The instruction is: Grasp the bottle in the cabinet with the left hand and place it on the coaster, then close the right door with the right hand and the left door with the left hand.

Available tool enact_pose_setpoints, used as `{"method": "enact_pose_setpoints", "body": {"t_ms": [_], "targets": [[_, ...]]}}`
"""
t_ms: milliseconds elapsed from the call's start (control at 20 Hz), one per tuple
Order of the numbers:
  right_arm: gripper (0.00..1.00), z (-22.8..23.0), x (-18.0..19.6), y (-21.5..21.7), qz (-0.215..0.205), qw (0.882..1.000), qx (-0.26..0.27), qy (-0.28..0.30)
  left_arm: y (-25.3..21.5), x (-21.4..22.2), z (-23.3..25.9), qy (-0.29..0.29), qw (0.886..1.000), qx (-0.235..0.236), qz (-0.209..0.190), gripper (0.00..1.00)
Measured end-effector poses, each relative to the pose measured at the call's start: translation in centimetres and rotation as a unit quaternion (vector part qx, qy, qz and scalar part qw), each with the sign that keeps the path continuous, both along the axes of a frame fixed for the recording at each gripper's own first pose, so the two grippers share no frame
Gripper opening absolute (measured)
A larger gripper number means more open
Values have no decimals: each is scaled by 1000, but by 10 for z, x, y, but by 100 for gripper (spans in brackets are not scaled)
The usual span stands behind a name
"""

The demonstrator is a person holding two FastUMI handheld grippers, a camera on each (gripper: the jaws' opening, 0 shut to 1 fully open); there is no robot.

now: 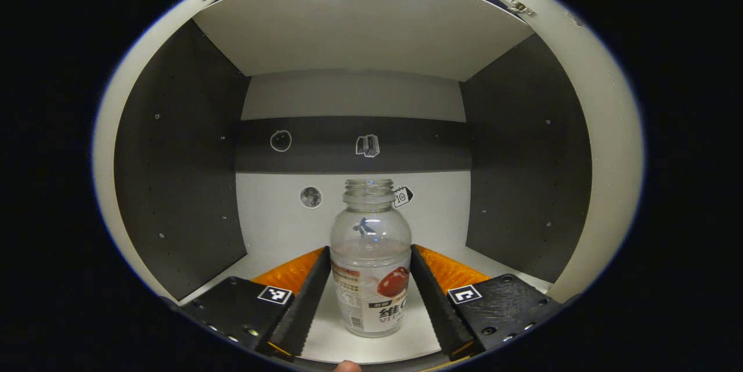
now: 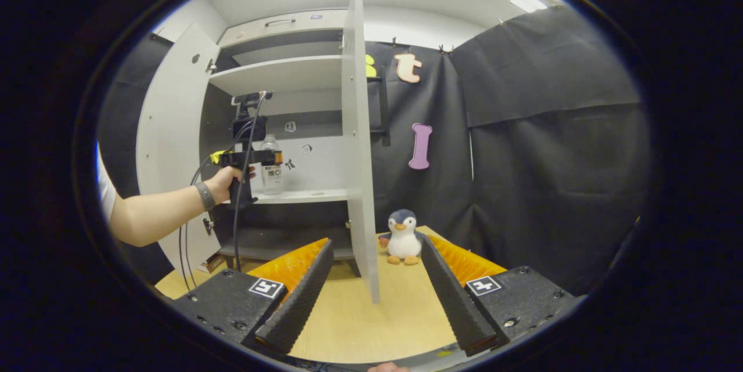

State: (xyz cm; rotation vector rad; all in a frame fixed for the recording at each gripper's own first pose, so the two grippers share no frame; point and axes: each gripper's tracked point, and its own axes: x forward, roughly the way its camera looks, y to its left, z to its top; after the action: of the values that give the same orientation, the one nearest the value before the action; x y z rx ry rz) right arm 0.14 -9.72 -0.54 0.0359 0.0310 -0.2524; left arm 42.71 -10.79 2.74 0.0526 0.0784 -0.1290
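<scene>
Clear plastic, uncapped and labelled, the bottle [image 1: 370, 262] stood upright on the pale shelf [image 1: 371, 344] inside the cabinet [image 1: 180, 163], between the two fingers of the left hand-held gripper [image 1: 370, 296]. Those fingers flanked the bottle's sides closely, but whether they actually pressed on it I could not tell. Small stickers dotted the cabinet's back wall behind the bottle.

From the right gripper view, the bottle [image 2: 271, 166] showed on the cabinet's middle shelf [image 2: 302, 195], with the left hand-held gripper [image 2: 273, 158] reaching up to it, held by a person's hand [image 2: 223, 182] wearing a dark wristband. Cables hung down from that gripper. Both cabinet doors stood open: the left door [image 2: 174, 145] swung wide beside the arm, the right door [image 2: 357, 145] edge-on toward the camera. The right hand-held gripper [image 2: 374, 296] hung released, fingers spread and grasping nothing, above the wooden surface [image 2: 371, 325] in front of the cabinet. A penguin plush toy [image 2: 402, 237] sat on that surface just beside the right door.
</scene>
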Motion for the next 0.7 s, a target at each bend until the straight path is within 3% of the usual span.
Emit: {"method": "enact_pose_setpoints", "body": {"t_ms": [50,350,450,500,550,700], "targets": [[99,0,1,-1,1,1000,0,-1,0,0,1,1,1000,1,-1,80],[96,1,6,5,18,1000,0,-2,4,-17,21,-13,1000,-14,-8,76],[96,2,6,9,27,1000,1,-4,3,-34,33,-18,999,-30,-25,79],[99,3,6,11,31,1000,1,-6,-1,-46,37,-15,998,-46,-39,76],[96,2,5,13,35,999,0,-6,-6,-59,40,-12,997,-59,-52,75],[96,2,4,20,51,999,-1,-7,-2,-104,47,-21,995,-62,-70,75]]}}
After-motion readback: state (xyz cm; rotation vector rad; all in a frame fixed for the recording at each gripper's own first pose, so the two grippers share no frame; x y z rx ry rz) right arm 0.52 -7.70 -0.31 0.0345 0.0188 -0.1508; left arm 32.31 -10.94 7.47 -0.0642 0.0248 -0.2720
